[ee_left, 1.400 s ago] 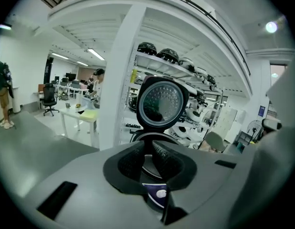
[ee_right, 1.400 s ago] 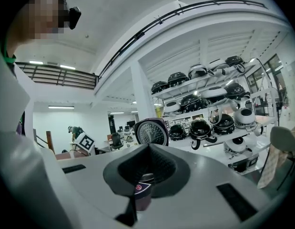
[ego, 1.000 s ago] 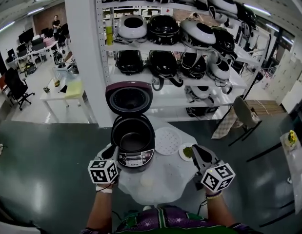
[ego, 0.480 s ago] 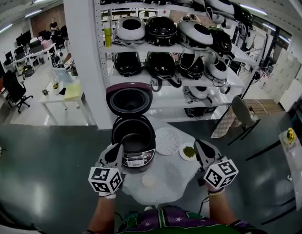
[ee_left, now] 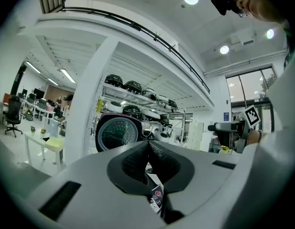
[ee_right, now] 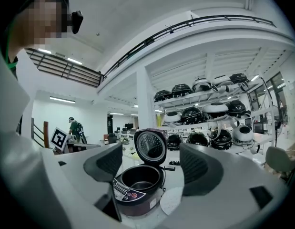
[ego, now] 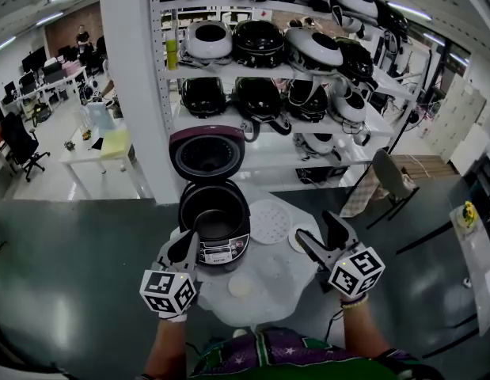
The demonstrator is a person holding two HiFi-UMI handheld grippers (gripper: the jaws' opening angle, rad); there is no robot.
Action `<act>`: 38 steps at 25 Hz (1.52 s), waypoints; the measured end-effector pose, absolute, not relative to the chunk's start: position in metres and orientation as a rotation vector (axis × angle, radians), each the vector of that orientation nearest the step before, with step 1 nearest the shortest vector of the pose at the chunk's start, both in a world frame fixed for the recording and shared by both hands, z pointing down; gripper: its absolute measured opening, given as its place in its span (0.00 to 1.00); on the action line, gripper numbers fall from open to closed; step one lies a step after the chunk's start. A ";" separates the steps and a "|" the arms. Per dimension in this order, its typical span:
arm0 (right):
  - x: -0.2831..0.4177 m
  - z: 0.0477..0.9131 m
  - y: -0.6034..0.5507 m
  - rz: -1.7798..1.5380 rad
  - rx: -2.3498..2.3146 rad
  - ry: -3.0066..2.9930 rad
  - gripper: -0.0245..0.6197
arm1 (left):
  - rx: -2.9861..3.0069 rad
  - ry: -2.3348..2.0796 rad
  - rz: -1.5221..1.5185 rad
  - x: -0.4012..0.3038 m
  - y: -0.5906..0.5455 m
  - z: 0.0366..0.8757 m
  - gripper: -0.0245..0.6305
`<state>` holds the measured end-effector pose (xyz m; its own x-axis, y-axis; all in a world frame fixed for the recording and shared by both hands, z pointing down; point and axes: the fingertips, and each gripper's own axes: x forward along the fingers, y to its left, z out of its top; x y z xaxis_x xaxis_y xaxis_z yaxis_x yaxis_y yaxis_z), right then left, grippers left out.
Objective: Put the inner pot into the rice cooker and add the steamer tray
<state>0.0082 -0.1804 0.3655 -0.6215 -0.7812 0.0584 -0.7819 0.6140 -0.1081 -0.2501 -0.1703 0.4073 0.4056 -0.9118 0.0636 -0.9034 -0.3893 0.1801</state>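
Observation:
The maroon rice cooker (ego: pixel 215 232) stands on the table with its lid (ego: pixel 207 155) swung up. A dark inner pot (ego: pixel 216 220) sits inside its body. The white perforated steamer tray (ego: pixel 270 221) lies flat on the table to the cooker's right. My left gripper (ego: pixel 188 244) hovers at the cooker's front left, shut with nothing between its pads (ee_left: pixel 137 163). My right gripper (ego: pixel 322 237) hangs right of the tray, its jaws opening and empty. The right gripper view frames the cooker (ee_right: pixel 137 187) and the tray (ee_right: pixel 172 199) between the spread fingers.
A white cloth covers the small round table (ego: pixel 272 291); a small white disc (ego: pixel 240 287) lies on it near me. Shelves (ego: pixel 268 70) full of other rice cookers stand behind. A chair (ego: pixel 391 180) is at the right, dark floor around.
My left gripper rose beside the cooker's front and its jaws closed fully. The right gripper's jaws went from shut to spread apart, and it lifted a little.

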 end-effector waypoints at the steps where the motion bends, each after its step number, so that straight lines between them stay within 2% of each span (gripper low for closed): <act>1: 0.008 0.367 -0.181 0.188 1.357 -2.814 0.64 | 2.476 -1.614 -0.069 -0.248 -0.171 0.408 0.07; 4: 0.010 0.374 -0.184 0.193 1.338 -2.797 0.78 | 2.495 -1.605 -0.073 -0.242 -0.172 0.405 0.07; 8: 0.012 0.384 -0.186 0.201 1.322 -2.770 0.82 | 2.513 -1.599 -0.065 -0.234 -0.172 0.406 0.07; 18: 0.029 0.427 -0.220 0.262 1.281 -2.706 0.82 | 2.486 -1.592 -0.021 -0.208 -0.185 0.425 0.07; 38: 0.094 0.565 -0.374 0.348 0.951 -2.583 0.82 | 2.288 -1.892 0.043 -0.134 -0.240 0.442 0.07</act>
